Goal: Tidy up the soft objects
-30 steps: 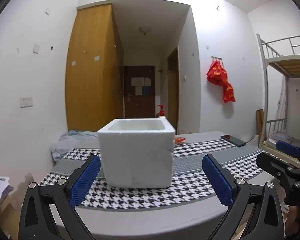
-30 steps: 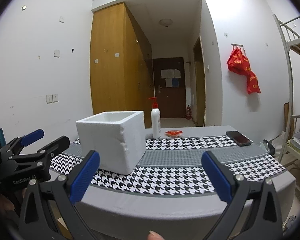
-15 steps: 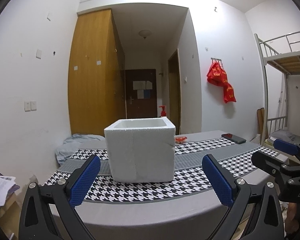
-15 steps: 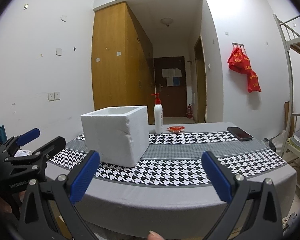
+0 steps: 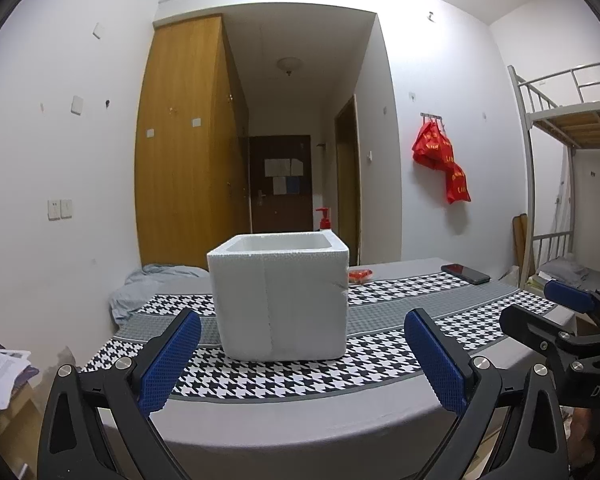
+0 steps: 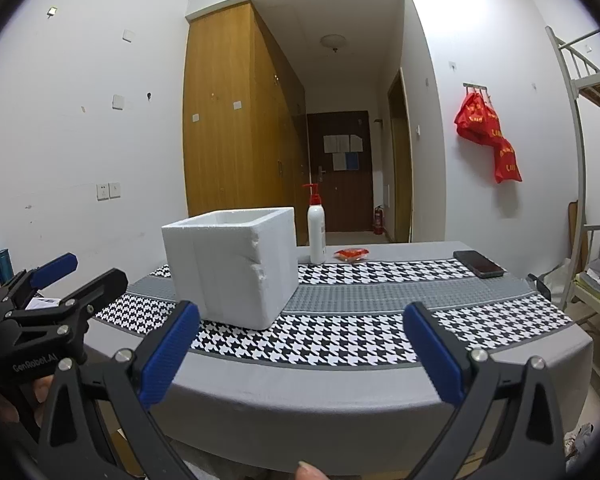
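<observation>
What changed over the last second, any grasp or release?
No grasp or release. Both cameras drew back and sank a little: the foam box now shows less of its inside, and more of the table's near edge shows in the right view. The left hand-held gripper and right hand-held gripper stayed open and empty. The box, bottle, red packet and phone kept their places.
</observation>
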The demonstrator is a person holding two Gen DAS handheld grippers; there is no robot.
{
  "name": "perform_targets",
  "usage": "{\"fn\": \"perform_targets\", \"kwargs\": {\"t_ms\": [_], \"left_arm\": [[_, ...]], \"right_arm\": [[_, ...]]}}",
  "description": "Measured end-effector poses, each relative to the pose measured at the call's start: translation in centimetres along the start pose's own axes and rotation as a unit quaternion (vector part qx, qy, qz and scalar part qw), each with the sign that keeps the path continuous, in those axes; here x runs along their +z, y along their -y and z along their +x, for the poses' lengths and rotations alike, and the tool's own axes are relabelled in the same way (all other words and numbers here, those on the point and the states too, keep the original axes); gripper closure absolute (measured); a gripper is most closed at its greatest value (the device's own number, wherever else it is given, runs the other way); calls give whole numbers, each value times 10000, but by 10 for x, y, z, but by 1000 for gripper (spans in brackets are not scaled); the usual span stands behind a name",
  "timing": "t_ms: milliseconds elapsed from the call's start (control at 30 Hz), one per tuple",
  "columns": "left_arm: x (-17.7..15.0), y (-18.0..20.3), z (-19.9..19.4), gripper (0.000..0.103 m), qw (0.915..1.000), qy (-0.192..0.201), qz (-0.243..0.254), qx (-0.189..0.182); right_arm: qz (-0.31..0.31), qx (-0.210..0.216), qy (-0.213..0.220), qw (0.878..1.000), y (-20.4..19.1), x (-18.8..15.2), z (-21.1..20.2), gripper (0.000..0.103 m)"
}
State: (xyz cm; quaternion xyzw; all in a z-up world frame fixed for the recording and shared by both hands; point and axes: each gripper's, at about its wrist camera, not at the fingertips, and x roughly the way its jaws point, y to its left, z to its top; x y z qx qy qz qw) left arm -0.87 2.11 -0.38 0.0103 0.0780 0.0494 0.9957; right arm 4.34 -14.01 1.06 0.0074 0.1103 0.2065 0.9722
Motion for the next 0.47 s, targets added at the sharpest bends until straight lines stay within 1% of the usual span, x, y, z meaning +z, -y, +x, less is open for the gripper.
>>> {"fn": "perform_targets", "kwargs": {"t_ms": [467], "left_arm": [[-1, -1, -2, 1, 10000, -27, -12, 14]], "right_arm": [[2, 22, -47, 10000, 0, -2, 2, 0]]}}
